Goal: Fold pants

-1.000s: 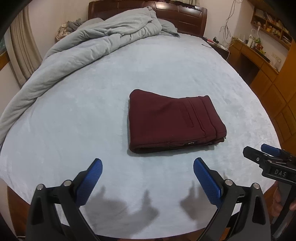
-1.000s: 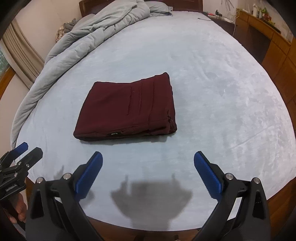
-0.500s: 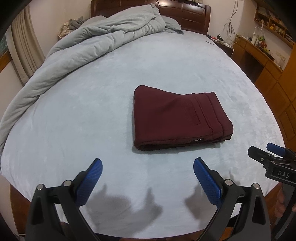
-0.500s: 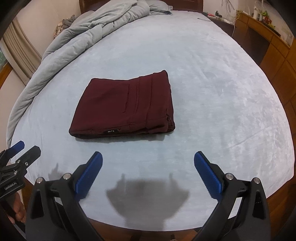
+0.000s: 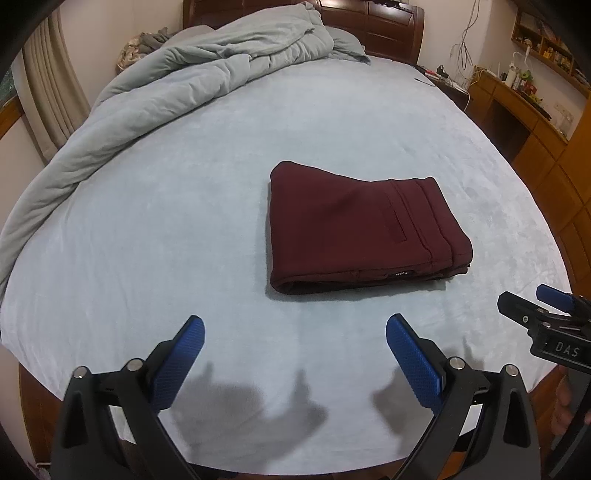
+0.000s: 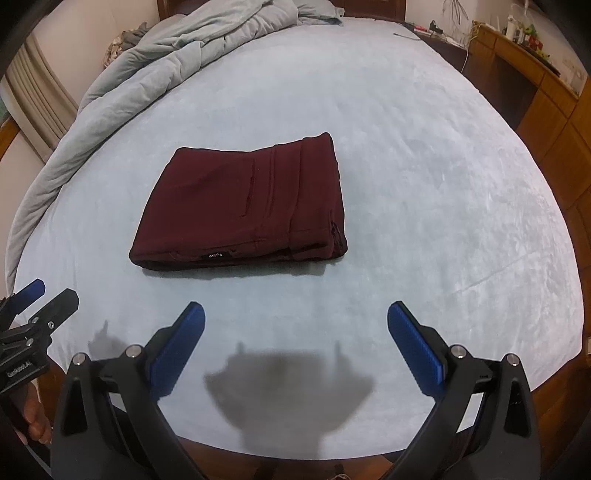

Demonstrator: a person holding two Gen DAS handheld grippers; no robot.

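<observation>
Dark maroon pants (image 5: 354, 229) lie folded into a compact rectangle on the light blue bed sheet (image 5: 184, 221); they also show in the right wrist view (image 6: 251, 206). My left gripper (image 5: 295, 325) is open and empty, above the sheet near the bed's front edge, short of the pants. My right gripper (image 6: 295, 314) is open and empty, also near the front edge, apart from the pants. Each gripper shows at the edge of the other's view: the right one (image 5: 532, 306) and the left one (image 6: 44, 295).
A crumpled grey duvet (image 5: 177, 85) lies along the bed's left and back. A dark wooden headboard (image 5: 373, 26) stands behind. Wooden desk and cabinets (image 5: 535, 122) line the right side. Curtains (image 5: 51, 96) hang at the left.
Both grippers have drawn back slightly and lifted; the pants sit a little farther off in both views. The pants have not moved on the bed. Both stay open.
</observation>
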